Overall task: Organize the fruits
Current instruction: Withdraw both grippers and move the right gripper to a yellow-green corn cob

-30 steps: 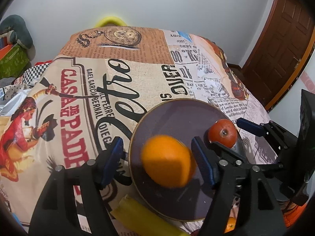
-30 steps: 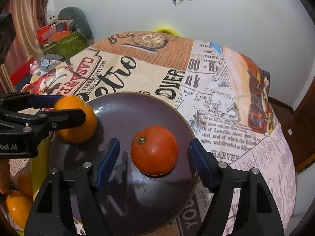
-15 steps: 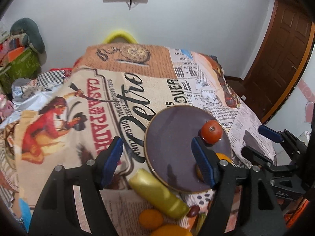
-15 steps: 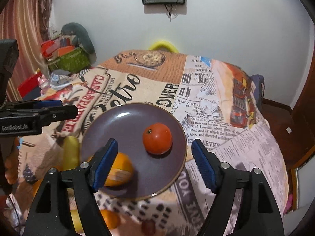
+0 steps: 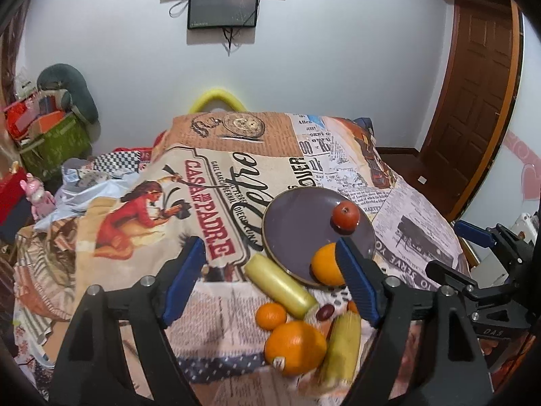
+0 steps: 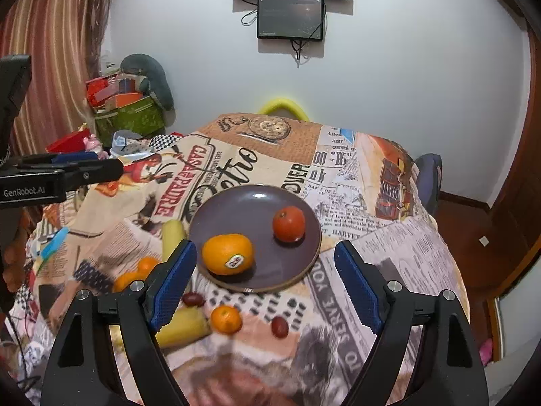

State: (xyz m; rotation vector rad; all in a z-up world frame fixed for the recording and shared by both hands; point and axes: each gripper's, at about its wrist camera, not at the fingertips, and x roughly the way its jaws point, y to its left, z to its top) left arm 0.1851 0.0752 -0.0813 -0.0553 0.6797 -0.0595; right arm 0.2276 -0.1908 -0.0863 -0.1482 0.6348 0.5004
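Observation:
A dark purple plate [image 6: 236,209] [image 5: 294,216] lies on the printed cloth. On it sit an orange with a sticker [image 6: 227,253] [image 5: 324,268] and a red tomato [image 6: 288,223] [image 5: 345,216]. Loose in front of the plate lie a small orange [image 6: 226,319] [image 5: 270,315], a large orange [image 5: 295,342], yellow fruits [image 5: 280,286] [image 5: 339,346] and dark grapes [image 6: 280,326] [image 5: 325,312]. My left gripper [image 5: 270,284] is open and empty, above the near fruit. My right gripper [image 6: 265,287] is open and empty, above the plate's near rim.
The table is covered by a newspaper-print cloth [image 5: 219,176]. Clutter and a green box [image 6: 128,116] stand at the far left. A wooden door [image 5: 480,94] is at the right. A screen [image 6: 290,17] hangs on the far wall.
Both grippers have pulled up and back from the plate. The left one let go of the orange, which now rests on the plate's near side. The loose fruit has come into view.

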